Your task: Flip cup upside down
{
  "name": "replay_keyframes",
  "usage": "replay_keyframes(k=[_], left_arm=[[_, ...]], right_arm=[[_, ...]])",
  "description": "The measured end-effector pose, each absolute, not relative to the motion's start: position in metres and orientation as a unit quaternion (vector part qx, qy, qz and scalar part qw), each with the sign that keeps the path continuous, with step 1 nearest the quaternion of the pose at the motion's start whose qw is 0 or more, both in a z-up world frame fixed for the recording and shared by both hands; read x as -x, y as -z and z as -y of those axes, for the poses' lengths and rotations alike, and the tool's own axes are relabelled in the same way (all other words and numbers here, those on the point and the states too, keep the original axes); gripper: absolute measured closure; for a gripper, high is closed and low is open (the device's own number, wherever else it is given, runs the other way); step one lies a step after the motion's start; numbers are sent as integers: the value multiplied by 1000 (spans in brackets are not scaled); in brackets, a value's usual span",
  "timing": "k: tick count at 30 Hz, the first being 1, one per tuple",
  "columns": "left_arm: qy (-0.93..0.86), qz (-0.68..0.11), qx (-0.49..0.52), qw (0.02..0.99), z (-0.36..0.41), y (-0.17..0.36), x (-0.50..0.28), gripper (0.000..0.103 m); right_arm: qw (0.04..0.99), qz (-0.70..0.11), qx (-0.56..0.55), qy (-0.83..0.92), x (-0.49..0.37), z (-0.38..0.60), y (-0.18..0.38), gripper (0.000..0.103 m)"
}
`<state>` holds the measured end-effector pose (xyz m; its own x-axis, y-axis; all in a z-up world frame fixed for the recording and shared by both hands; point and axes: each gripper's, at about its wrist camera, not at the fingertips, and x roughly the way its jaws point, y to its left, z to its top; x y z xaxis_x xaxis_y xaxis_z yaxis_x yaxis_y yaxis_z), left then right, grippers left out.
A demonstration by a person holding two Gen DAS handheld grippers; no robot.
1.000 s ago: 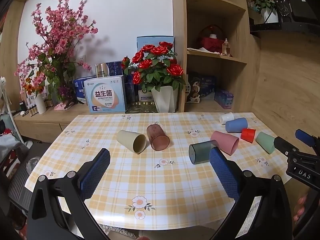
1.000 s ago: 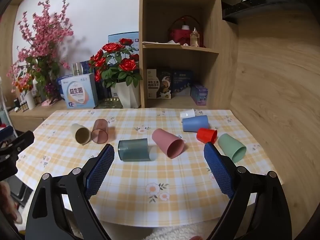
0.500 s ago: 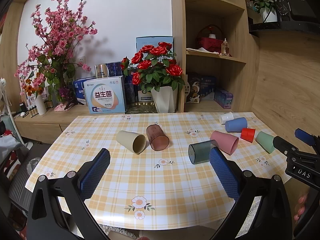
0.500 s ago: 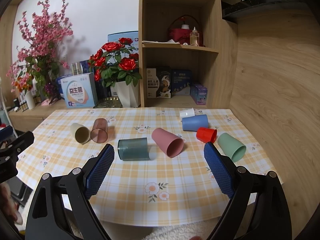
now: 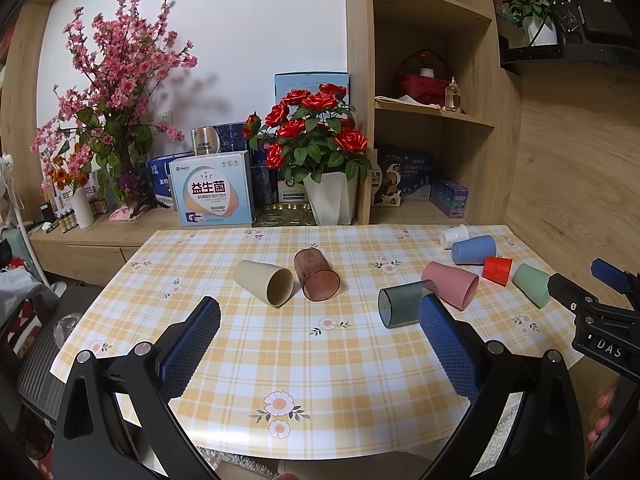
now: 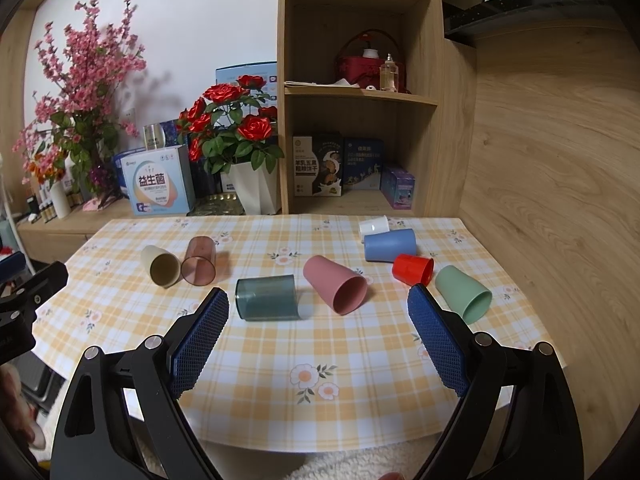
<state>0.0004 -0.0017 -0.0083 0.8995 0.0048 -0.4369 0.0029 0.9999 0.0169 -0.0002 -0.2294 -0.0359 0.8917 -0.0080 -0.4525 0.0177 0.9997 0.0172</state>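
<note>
Checked desk (image 5: 320,360) is carrying eight cups lying sideways mid-frame; left claw (image 5: 320,316) and right claw (image 6: 318,300) are gaping apart, empty.

Yellow-checked floral tablecloth (image 6: 280,360); pink cup (image 6: 334,289), red cup (image 6: 412,269), blue cup (image 6: 390,245).

1. Tablecloth (image 6: 280,360): glossy, smooth, checked print.
2. Teal cup (image 6: 266,298), brown cup (image 6: 199,262): translucent plastic, shiny.
3. Pink cup (image 6: 334,285), green cup (image 6: 462,293): opaque, matt.
4. Shelf unit (image 6: 448,120): wood grain is seen.
5. Gripper pads (image 6: 200,340): blue, rough, knurled.
</note>
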Motion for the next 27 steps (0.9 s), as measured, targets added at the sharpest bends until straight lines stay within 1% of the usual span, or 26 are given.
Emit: replay_keyframes(k=[27], left_arm=[[0,-233,0,973,-3,14,-2,6]], right_arm=[[972,-235,-11,7,2,228,38,15]])
